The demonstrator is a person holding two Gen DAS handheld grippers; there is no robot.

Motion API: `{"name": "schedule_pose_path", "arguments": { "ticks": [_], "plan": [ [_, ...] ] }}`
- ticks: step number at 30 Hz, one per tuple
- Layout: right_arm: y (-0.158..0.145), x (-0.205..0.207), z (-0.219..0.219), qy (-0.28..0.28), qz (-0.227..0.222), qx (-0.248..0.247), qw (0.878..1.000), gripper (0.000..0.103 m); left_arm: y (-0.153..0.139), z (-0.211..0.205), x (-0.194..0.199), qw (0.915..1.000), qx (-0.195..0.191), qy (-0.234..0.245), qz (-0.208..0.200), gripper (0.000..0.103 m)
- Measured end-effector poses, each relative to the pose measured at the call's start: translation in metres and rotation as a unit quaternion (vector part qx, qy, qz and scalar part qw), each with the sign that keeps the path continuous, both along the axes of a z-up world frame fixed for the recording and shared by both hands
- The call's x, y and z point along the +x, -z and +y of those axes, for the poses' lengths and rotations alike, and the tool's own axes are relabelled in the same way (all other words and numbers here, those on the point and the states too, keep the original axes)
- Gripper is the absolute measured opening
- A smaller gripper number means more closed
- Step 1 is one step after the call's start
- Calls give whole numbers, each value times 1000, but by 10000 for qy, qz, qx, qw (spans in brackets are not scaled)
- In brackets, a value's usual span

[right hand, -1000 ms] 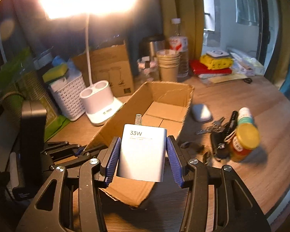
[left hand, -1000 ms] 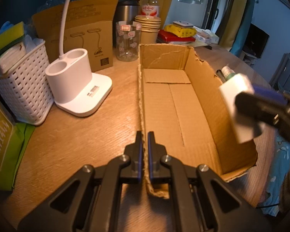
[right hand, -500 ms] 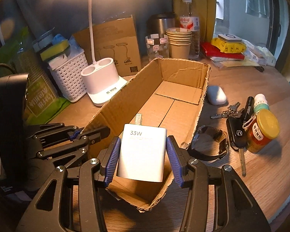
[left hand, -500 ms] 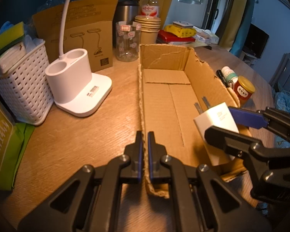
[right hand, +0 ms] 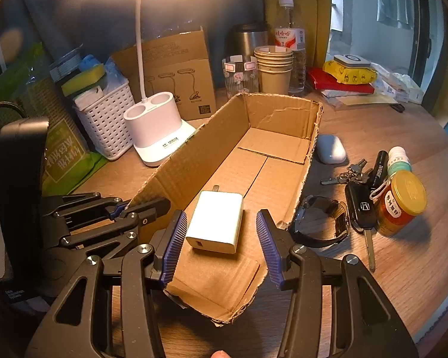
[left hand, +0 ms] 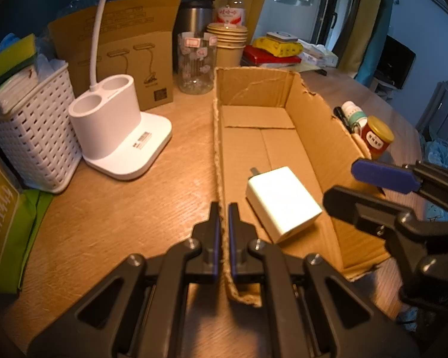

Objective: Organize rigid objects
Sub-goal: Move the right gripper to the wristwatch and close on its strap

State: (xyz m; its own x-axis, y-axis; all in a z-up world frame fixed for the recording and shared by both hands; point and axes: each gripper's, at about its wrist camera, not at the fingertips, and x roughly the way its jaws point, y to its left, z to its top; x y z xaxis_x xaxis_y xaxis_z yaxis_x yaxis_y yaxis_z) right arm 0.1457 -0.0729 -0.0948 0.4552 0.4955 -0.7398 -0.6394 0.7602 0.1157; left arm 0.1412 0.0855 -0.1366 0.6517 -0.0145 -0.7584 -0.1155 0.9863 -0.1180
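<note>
Blue-padded fingers of the right gripper (right hand: 221,244) are spread wide apart, with nothing clasped between them. Lying flat on the floor of the open brown cardboard box (right hand: 271,113), between and just beyond those fingers, is the white rectangular charger block (right hand: 216,222); its metal prongs point toward the far end of the box and a port is seen on its near face. The left gripper (left hand: 222,232) is clenched on the near part of the box's left wall, the torn cardboard edge being pinched between its blue pads. Part of the box's near end is covered by the gripper bodies in both views.

Outside the box's right wall, a black-strapped wristwatch (right hand: 322,220) is partly hidden behind the cardboard edge. Beside it are seen a black car key (right hand: 361,208), a bunch of metal keys (right hand: 346,176), an amber jar with a yellow lid (right hand: 400,203), a small white bottle (right hand: 398,156) and a white oval case (right hand: 330,149).

All of this rests on a round wooden table (right hand: 403,268). To the left, a white desk lamp base (left hand: 119,143) and a white woven plastic basket (left hand: 35,137) are set. The lamp head is blown out by glare in the right wrist view. A curtained window is visible beyond the table.
</note>
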Motion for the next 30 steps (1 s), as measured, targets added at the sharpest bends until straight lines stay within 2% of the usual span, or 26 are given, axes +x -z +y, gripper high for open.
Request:
{"name": "schedule_pose_path", "arguments": {
  "ticks": [11,16,21,30],
  "plan": [
    [-25,2,-26,224,-369,217,9988,62,3,3,4,10000,56,-8,15,5],
    [-28,17,-57,662,-474,215,9964,64,3,4,6,9999,109,-26,12,5],
    [-15,30,-74,930,-410,46,9948,64,3,2,5,9999,148,-29,7,5],
    [23,51,-82,1262,-31,-186,9918,64,3,2,4,9999,149,-36,8,5]
  ]
}}
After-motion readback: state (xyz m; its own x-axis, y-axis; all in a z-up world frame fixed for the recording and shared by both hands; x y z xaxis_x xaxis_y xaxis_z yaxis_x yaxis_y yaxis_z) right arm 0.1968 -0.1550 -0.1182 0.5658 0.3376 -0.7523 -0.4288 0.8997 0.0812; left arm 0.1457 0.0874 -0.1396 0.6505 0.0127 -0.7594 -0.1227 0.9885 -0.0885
